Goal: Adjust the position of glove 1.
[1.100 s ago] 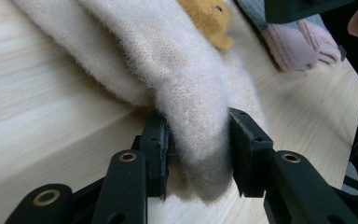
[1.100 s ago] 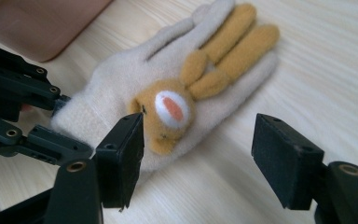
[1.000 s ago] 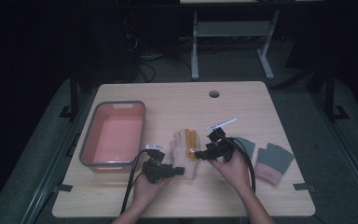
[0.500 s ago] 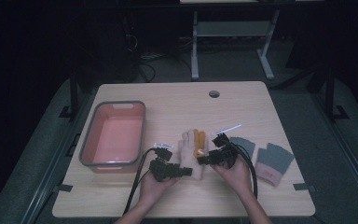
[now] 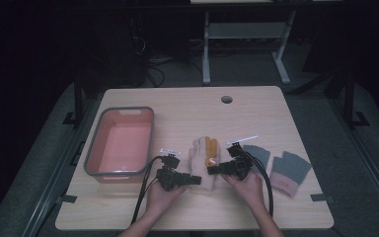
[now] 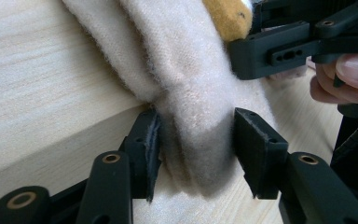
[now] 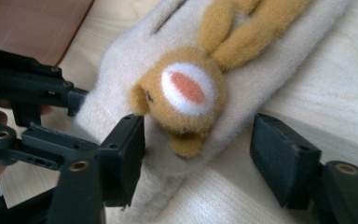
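Dark floor and metal frames surround the light wooden table [image 5: 187, 106], which fills the middle of the high view. At its left side stands a pink plastic tub with a grey rim [image 5: 120, 143]. At the lower centre of this view lies a cream woollen glove with an orange fluffy animal figure on it [image 5: 203, 157].

The left gripper [image 5: 193, 180] comes from the bottom of the picture to the cuff end of the glove. In the left gripper view its jaws have just been closing, and a fold of the cream wool stands between them, touching both pads [image 6: 151, 149].

The right gripper [image 5: 214, 170] is at the glove's right edge. In the right gripper view its jaws are open, with the orange figure [image 7: 186, 95] between them; the right pad is clear of the wool.

At the right of the table lie two grey fingerless gloves [image 5: 288, 172].
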A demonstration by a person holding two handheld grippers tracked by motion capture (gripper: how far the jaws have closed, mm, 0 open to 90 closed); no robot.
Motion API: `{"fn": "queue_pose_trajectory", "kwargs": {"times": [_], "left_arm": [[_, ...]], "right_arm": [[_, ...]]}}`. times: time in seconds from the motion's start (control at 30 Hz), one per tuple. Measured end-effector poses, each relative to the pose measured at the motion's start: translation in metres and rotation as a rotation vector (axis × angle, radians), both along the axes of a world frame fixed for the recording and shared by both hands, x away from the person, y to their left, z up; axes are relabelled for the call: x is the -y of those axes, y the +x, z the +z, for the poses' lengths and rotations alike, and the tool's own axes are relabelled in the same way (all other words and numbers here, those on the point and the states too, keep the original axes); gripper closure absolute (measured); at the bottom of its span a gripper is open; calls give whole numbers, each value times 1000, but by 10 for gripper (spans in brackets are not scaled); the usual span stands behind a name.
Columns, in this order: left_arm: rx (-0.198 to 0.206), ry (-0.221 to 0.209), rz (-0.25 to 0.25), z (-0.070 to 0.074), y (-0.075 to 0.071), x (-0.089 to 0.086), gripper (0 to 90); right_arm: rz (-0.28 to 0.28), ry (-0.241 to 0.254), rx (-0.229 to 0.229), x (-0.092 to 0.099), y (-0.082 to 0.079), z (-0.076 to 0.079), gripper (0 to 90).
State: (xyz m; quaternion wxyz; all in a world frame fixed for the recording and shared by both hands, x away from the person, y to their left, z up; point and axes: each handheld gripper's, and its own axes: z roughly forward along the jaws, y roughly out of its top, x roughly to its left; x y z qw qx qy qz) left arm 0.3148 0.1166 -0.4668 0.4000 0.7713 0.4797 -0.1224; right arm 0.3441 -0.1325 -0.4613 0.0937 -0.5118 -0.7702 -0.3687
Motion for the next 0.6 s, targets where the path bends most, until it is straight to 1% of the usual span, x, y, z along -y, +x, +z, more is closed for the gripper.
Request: {"fn": "queue_pose_trajectory", "kwargs": {"times": [0.07, 0.1, 0.17, 0.2, 0.23, 0.3, 0.33, 0.37, 0.4, 0.47, 0.57, 0.6], "left_arm": [[5, 6, -6, 0, 0, 1, 546], [5, 6, -9, 0, 0, 1, 560], [6, 6, -11, 0, 0, 2, 572], [6, 6, -15, 0, 1, 2, 572], [8, 6, -17, 0, 1, 2, 588], [10, 11, -28, 0, 1, 2, 593], [9, 9, -27, 0, 1, 2, 605], [8, 8, -27, 0, 2, 2, 605], [2, 6, -24, 0, 2, 2, 609], [2, 3, -23, 0, 2, 3, 615], [0, 13, -29, 1, 3, 4, 629], [0, 13, -29, 1, 3, 4, 632]], "right_arm": [[-25, 2, -11, 0, -1, 0, 403], [-38, 0, -14, -3, -3, 0, 444], [-43, -1, -16, -4, -3, 0, 462], [-47, -3, -13, -5, -4, -1, 479], [-57, -13, -6, -9, -6, -1, 517], [-61, -13, -3, -10, -7, -1, 534], [-68, -11, 2, -13, -8, -2, 574], [-68, -11, 2, -13, -8, -2, 574], [-72, -7, 2, -13, -8, -3, 588], [-83, 18, -2, -13, -9, -5, 622], [-86, 30, -12, -13, -9, -6, 658], [-86, 30, -12, -13, -9, -6, 658]]}}
